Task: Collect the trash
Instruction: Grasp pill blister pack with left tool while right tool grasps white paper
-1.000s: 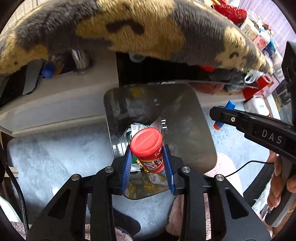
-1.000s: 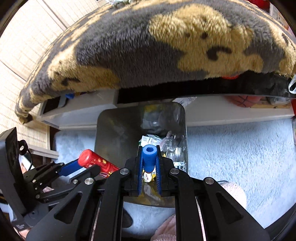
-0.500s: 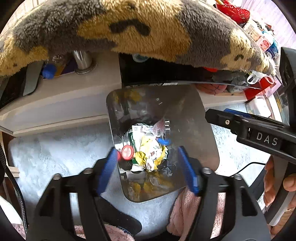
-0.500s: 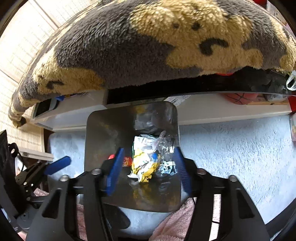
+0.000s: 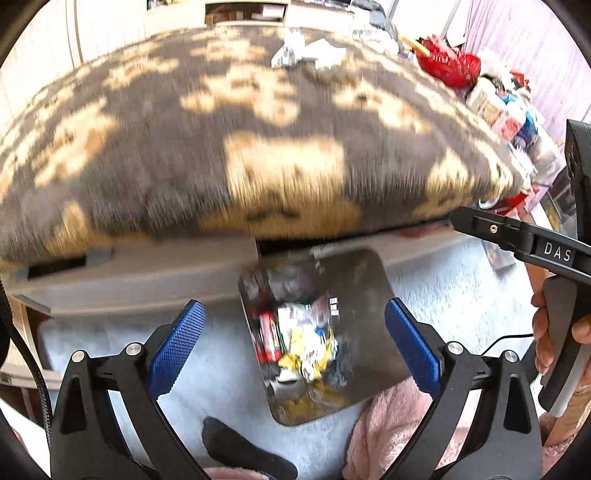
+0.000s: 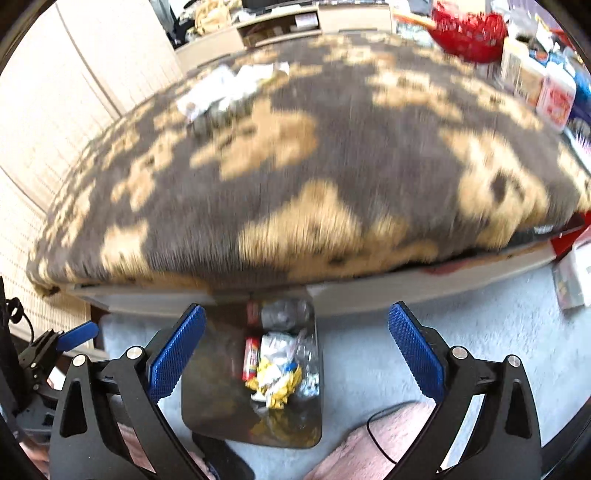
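A shiny metal bin stands on the pale blue carpet below a low table; it also shows in the right wrist view. Inside lie a red tube, yellow and white crumpled wrappers and clear plastic; the tube and wrappers show from the right too. My left gripper is wide open and empty above the bin. My right gripper is wide open and empty above it. More crumpled white trash lies on the blanket's far side.
A thick grey and tan fleece blanket covers the low table and overhangs the bin. A red basket and boxes crowd the table's right end. Pink fabric and a dark sock lie near the bin.
Both grippers opened and dropped their loads, the red tube from the left and the blue-capped item from the right, into the bin. Both have since risen, so the blanket top shows.
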Demonstrator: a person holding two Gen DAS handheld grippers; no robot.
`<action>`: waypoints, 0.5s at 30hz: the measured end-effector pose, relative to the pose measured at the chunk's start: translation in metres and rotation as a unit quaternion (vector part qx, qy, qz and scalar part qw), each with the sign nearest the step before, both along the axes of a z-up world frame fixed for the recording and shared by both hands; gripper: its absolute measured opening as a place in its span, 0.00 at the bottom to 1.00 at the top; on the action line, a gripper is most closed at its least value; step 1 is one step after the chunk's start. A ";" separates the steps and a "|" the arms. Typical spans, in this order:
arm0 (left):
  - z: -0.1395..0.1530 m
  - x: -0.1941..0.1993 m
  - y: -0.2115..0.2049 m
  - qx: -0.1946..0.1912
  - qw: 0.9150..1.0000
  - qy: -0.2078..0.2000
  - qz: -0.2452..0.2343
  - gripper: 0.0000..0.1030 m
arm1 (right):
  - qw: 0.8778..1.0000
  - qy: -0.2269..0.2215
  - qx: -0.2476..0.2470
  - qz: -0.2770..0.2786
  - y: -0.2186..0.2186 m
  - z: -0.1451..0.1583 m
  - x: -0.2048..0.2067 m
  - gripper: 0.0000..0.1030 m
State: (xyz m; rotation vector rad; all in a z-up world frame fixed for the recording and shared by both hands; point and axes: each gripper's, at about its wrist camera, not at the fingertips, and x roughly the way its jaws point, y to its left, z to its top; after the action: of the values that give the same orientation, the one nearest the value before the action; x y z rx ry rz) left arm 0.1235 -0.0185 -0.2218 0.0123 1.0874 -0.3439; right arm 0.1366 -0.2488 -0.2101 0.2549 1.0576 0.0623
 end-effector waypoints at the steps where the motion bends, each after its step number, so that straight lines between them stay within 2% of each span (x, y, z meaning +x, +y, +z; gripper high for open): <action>1: 0.006 0.005 0.000 0.000 1.000 -0.004 0.001 0.90 | 1.000 -0.003 -0.001 -0.002 -0.002 0.005 0.004 0.97; 6: 0.028 0.038 -0.003 0.000 1.000 -0.023 0.006 0.90 | 0.999 -0.023 -0.009 -0.020 -0.016 0.026 0.037 0.97; 15: 0.049 0.119 -0.013 0.005 0.999 -0.046 0.015 0.88 | 0.999 -0.039 -0.009 -0.027 -0.028 0.043 0.113 0.96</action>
State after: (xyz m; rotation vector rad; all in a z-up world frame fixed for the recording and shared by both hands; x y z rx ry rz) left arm 0.2429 -0.0312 -0.1730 0.0207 0.9980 -0.3079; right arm 0.2492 -0.2766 -0.1675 0.2619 0.9732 0.0135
